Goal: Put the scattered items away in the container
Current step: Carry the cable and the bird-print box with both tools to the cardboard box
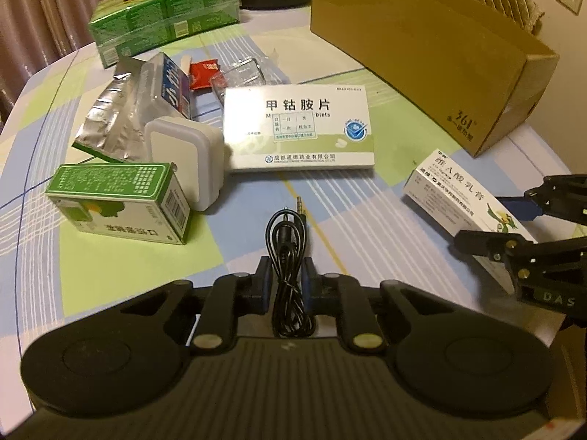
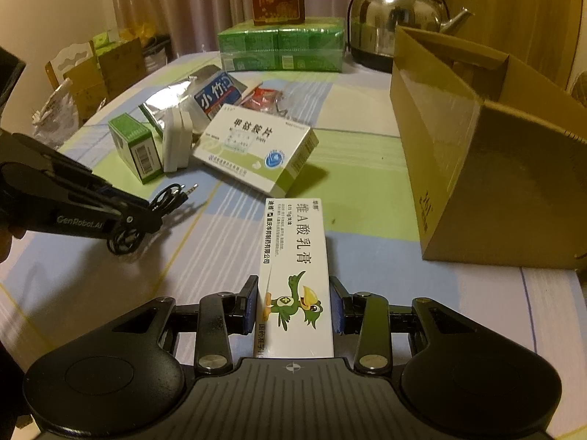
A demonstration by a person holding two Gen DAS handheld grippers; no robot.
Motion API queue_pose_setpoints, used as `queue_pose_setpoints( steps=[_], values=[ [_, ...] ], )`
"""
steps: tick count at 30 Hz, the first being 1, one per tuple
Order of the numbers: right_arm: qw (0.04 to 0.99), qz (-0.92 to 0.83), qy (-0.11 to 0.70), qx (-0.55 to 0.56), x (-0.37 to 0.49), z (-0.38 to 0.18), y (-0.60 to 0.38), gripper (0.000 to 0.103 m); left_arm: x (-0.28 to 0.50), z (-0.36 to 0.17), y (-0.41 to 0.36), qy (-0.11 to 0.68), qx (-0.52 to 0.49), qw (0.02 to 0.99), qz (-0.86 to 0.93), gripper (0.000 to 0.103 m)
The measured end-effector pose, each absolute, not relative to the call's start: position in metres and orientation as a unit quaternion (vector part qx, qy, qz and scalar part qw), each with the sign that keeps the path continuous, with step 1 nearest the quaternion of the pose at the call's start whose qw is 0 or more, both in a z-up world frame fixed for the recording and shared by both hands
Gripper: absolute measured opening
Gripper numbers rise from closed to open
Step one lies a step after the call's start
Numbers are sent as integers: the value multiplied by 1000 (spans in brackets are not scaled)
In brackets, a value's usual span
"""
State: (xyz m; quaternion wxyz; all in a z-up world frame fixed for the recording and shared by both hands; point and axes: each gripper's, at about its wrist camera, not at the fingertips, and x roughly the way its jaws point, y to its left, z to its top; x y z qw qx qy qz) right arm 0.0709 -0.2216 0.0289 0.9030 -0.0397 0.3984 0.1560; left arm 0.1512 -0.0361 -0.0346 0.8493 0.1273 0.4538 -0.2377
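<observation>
Gripped between the closed pads of the left gripper (image 1: 287, 278), low centre of its view, is the coiled audio cable (image 1: 290, 253). Clamped likewise by the right gripper (image 2: 295, 306) is the white ointment box (image 2: 295, 275). Both should be lifted clear of the tablecloth (image 1: 348, 220) and carried over the rim of the cardboard box (image 2: 477, 168), at right, before release.

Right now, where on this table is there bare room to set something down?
Bare cloth lies between the large white medicine box and the cardboard box, and on the near side by the left gripper. It is crowded around the green carton, white case and foil pouch.
</observation>
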Motion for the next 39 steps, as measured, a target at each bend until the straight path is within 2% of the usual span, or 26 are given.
queue_pose_setpoints(
  steps=[22,30,39],
  values=[
    [944,130,300,-33,74,112,-242,35,145,58,-79,381,111,878,-266,12],
    [962,85,259,-22,98,148,-281,35,161,99,-133,347,99,880,-310,12],
    [966,35,255,-16,146,166,-351,35,183,121,-210,326,73,870,-361,12]
  ],
)
